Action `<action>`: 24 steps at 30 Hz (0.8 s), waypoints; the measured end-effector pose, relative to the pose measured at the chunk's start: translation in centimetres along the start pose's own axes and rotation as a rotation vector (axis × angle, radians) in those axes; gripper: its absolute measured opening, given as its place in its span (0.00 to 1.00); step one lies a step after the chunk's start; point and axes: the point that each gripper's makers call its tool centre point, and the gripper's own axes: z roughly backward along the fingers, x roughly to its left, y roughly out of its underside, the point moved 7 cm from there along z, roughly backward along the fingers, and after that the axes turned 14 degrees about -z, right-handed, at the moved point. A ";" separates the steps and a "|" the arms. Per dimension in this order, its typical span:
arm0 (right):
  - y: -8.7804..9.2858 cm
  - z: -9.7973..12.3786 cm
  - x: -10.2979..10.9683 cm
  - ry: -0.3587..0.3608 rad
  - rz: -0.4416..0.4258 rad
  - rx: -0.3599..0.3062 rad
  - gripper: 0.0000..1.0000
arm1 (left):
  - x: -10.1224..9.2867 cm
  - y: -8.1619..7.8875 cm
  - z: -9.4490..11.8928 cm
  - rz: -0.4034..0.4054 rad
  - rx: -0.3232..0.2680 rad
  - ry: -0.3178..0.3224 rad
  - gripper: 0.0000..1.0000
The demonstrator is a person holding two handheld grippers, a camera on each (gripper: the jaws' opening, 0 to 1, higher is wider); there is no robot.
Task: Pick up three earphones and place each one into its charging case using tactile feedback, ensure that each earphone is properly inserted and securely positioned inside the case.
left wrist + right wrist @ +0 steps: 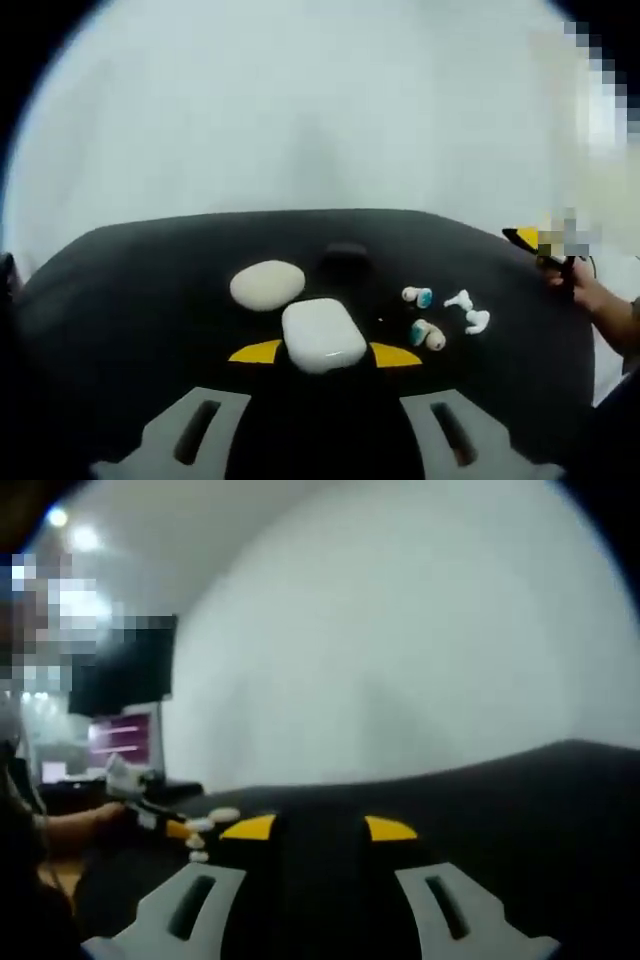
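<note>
In the left gripper view a white charging case (pixel 322 335) lies shut on the black table (pixel 130 300), between the yellow tips of my left gripper (pixel 325 354), which is open. Whether the tips touch it is unclear. A cream oval case (pixel 267 284) sits just beyond, and a dark case (pixel 345 252) farther back. To the right lie a teal-tipped earphone (pixel 417 296), a second teal-and-beige one (pixel 427 334) and white earphones (pixel 468 311). My right gripper (pixel 318 828) stands open over bare black table (pixel 500 810), nothing between its fingers.
A hand (pixel 600 298) holds the right gripper (pixel 540 241) at the table's right edge in the left gripper view. In the right gripper view, small pale items (pixel 205 825) lie far left beside a hand (pixel 85 825). A dark monitor (pixel 125 670) stands behind, against a white wall.
</note>
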 end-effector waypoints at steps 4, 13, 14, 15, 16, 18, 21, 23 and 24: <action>-0.1 0.0 0.0 -0.007 -0.005 -0.008 0.34 | 0.2 0.0 0.0 0.019 -0.003 -0.003 0.29; -0.3 0.1 0.2 -0.032 -0.012 -0.026 0.34 | 0.2 0.1 -0.4 -0.020 -0.003 -0.039 0.29; -0.3 0.1 0.2 -0.035 -0.014 -0.027 0.34 | 0.2 0.1 -0.5 -0.027 -0.005 -0.039 0.32; -0.3 0.0 0.3 -0.037 -0.016 -0.028 0.34 | 0.2 0.1 -0.6 -0.027 -0.011 -0.042 0.38; -0.3 0.0 0.3 -0.039 -0.016 -0.028 0.34 | 0.3 0.0 -0.9 -0.012 -0.022 -0.040 0.44; -0.3 0.0 0.3 -0.044 -0.014 -0.029 0.34 | 0.2 -0.2 -1.3 -0.006 -0.025 -0.049 0.46; -0.3 -0.1 0.3 -0.056 -0.024 -0.033 0.34 | 0.3 0.1 -1.1 -0.053 -0.009 -0.103 0.39; -0.4 0.0 0.3 -0.058 -0.031 -0.038 0.34 | 0.2 0.2 -0.9 -0.047 -0.009 -0.113 0.36; -0.4 0.0 0.2 -0.058 -0.036 -0.042 0.34 | 0.1 0.2 -0.7 -0.048 -0.002 -0.121 0.31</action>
